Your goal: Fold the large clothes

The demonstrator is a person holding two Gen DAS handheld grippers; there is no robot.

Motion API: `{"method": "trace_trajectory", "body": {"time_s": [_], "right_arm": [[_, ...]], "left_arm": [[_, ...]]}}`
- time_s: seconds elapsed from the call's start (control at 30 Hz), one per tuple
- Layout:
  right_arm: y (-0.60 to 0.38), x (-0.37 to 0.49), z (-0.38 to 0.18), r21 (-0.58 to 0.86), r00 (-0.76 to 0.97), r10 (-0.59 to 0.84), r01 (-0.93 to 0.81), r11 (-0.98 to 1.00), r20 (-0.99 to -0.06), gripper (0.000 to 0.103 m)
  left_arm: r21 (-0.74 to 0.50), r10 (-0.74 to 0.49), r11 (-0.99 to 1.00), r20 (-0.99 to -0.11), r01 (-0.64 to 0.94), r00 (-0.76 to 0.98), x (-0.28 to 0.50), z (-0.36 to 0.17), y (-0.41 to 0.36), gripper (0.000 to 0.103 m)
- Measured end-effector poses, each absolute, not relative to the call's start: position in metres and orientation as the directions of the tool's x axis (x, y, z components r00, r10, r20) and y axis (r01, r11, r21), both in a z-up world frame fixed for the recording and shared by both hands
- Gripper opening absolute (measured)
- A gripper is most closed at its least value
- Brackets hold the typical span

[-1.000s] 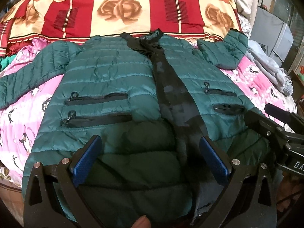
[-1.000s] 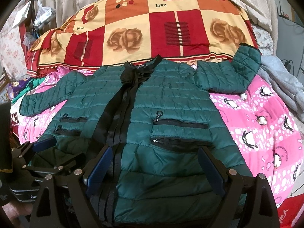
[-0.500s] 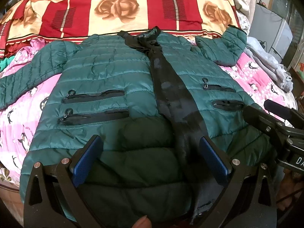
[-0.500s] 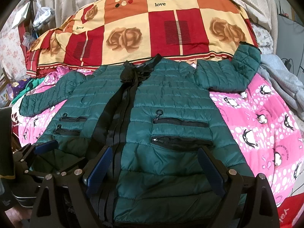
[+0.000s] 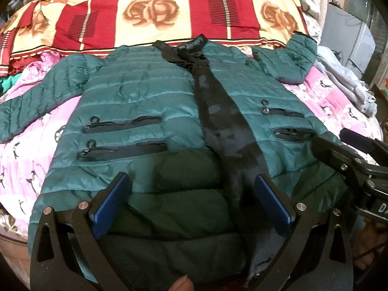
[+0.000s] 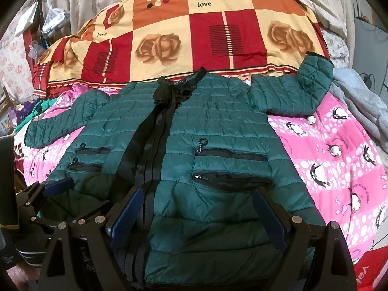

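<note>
A dark green quilted jacket (image 5: 145, 92) lies front up on the bed, its black zip strip (image 5: 218, 121) running down the middle. One sleeve (image 5: 36, 101) stretches out to the left. The other sleeve (image 6: 303, 89) bends up onto the quilt at the right. My left gripper (image 5: 192, 201) hovers open over the left half of the hem, with only cloth beneath its blue pads (image 5: 111, 201). My right gripper (image 6: 197, 215) stands open over the right half of the hem (image 6: 218, 237). Each gripper shows at the edge of the other's view.
A red and yellow rose quilt (image 6: 194, 36) is heaped behind the collar. The jacket rests on a pink penguin sheet (image 6: 339, 165). Grey clothes (image 5: 346, 80) lie along the right edge of the bed. A fingertip (image 5: 181, 283) shows at the bottom of the left wrist view.
</note>
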State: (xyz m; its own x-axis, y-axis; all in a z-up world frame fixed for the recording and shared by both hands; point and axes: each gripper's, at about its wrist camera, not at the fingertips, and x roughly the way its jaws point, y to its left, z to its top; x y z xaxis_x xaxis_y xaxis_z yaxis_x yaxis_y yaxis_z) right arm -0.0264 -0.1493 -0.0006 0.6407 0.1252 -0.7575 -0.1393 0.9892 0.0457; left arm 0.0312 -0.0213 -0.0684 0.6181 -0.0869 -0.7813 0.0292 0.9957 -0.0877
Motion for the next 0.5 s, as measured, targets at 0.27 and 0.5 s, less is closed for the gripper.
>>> {"method": "trace_trajectory", "body": {"time_s": [0.27,0.5], "right_arm": [[-0.147,-0.026,-0.002,0.043,0.642,0.123,-0.139,0.989,-0.757,0.090],[-0.140,-0.024,0.000,0.037,0.636,0.127,-0.152,0.988,-0.761,0.090]], "left_arm": [[-0.080,-0.053,0.997,-0.785,-0.016,0.618,0.034,-0.069,-0.010,0.103],[-0.077,-0.042,0.997,-0.784,-0.029,0.619,0.036,-0.069,-0.005,0.103]]}}
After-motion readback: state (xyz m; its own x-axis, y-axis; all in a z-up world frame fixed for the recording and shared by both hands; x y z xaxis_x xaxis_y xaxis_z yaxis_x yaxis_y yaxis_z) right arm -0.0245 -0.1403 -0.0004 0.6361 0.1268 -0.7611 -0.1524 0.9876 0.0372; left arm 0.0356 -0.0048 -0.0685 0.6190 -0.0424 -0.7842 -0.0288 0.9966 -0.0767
